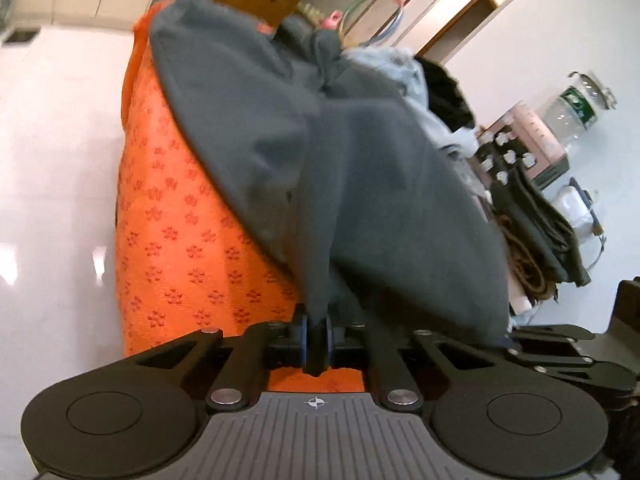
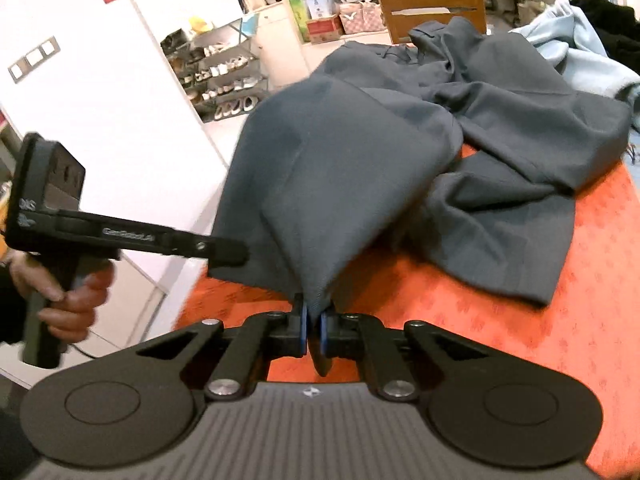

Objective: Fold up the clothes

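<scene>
Left wrist view shows the left gripper point(image 1: 317, 330) with its jaws clenched on an edge of the grey garment point(image 1: 320, 168), which rises ahead of them and drapes over the orange cloth point(image 1: 180, 240) lying left of and under the jaws. Right wrist view shows the right gripper point(image 2: 314, 326) likewise pinching the grey garment point(image 2: 340, 184), lifted into a peak just beyond its jaws; more of it lies crumpled ahead and to the right. Judging by this, a fold is being carried over. Next, both held edges probably need laying down evenly, kept taut.
</scene>
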The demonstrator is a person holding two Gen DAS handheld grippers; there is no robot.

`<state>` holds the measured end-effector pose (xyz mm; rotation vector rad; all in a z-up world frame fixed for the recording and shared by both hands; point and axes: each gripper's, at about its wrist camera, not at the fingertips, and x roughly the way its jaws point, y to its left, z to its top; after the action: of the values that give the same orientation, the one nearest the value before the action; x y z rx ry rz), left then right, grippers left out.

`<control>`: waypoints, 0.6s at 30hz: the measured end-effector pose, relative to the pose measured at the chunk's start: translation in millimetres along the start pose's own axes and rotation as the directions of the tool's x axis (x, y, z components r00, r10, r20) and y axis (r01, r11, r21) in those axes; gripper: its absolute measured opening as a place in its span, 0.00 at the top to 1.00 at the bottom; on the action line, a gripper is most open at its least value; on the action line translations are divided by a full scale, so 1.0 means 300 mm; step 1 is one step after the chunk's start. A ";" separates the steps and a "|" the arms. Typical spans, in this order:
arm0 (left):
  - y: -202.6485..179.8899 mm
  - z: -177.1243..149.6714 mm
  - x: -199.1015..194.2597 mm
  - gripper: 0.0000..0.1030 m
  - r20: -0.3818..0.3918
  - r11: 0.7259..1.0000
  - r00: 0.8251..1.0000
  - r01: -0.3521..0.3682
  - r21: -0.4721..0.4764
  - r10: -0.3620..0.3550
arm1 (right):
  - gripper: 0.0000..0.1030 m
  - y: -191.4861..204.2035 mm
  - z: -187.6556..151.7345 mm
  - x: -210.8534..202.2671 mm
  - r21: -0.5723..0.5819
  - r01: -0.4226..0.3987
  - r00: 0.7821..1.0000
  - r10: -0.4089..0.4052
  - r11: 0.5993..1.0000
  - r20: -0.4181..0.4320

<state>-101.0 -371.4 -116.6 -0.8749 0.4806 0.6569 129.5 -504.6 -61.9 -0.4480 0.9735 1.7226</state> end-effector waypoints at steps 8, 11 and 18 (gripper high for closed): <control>-0.161 -0.166 -0.319 0.91 0.095 0.996 0.995 0.003 0.085 -0.011 | 0.93 0.139 -0.142 -0.213 0.107 -0.102 0.994 0.106 0.989 -0.038; -0.201 -0.263 -0.449 0.92 0.124 0.996 0.992 -0.017 0.086 0.006 | 0.93 0.207 -0.207 -0.287 0.140 -0.135 0.988 0.144 0.981 -0.050; -0.271 -0.463 -0.735 0.92 0.192 0.996 0.980 -0.055 0.064 0.042 | 0.93 0.376 -0.331 -0.475 0.130 -0.155 0.987 0.160 0.979 -0.027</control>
<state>-216.6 -595.2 -11.5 -0.7284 0.3505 0.7566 63.2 -681.7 22.5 -0.3281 1.1653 1.7855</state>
